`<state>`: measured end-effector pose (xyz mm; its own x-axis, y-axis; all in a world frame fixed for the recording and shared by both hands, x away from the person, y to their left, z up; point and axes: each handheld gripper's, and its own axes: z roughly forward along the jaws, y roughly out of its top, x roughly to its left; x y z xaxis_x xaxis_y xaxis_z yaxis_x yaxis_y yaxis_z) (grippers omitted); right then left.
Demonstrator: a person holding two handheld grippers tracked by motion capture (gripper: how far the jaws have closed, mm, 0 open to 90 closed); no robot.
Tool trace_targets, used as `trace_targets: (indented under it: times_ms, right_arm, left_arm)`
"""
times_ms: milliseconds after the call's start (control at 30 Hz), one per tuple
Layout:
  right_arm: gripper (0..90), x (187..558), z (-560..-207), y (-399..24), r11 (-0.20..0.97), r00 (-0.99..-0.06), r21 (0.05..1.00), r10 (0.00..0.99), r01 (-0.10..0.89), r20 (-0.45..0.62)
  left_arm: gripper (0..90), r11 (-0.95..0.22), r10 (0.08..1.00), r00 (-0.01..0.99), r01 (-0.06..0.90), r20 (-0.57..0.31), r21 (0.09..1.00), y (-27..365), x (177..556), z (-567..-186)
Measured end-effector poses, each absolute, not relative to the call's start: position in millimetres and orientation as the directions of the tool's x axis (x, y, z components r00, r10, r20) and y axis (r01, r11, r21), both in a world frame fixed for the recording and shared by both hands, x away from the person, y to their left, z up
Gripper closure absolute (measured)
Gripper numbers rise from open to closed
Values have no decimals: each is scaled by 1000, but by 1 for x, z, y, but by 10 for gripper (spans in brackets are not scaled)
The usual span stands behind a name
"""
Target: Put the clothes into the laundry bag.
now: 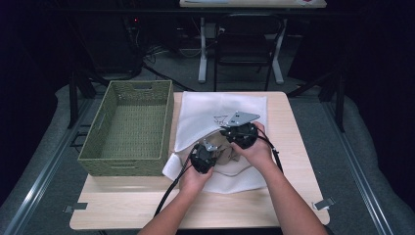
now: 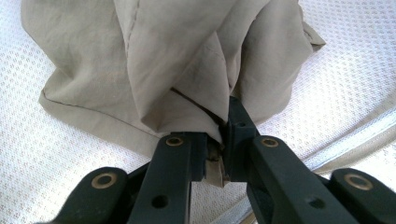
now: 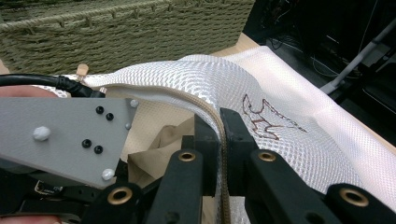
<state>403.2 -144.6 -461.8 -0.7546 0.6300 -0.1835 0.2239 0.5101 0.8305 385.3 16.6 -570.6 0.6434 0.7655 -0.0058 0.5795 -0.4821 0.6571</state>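
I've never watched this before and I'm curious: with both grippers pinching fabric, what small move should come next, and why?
Probably push the beige garment deeper into the white mesh bag. The left gripper is shut on a fold of the garment, and the right gripper is shut on the bag's zipper edge, holding the mouth lifted, so the opening looks ready.

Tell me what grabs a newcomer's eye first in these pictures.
At the table's middle, the left gripper is shut on a fold of khaki cloth, which lies in the mouth of a white mesh laundry bag. Beside it, the right gripper is shut on the bag's zipper edge and holds it raised. A green woven basket stands at the table's left.
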Motion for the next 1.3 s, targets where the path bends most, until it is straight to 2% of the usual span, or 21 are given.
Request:
trace_targets:
  times_ms: [233, 500, 1000, 1300]
  right_arm:
    - [867, 404, -463, -145, 511, -755, 830, 629, 224, -183]
    - [868, 405, -464, -146, 508, -753, 830, 633, 232, -177]
    - [868, 404, -463, -145, 510, -754, 830, 630, 226, -183]
    - [869, 402, -463, -143, 515, -757, 827, 627, 223, -186]
  left_arm:
    - [840, -468, 757, 653, 568, -25, 677, 21, 383, -561]
    - [840, -408, 752, 653, 565, -86, 717, 26, 380, -538]
    - [840, -368, 759, 640, 570, -116, 735, 24, 395, -513]
    - [838, -316, 770, 611, 612, -181, 725, 24, 411, -511]
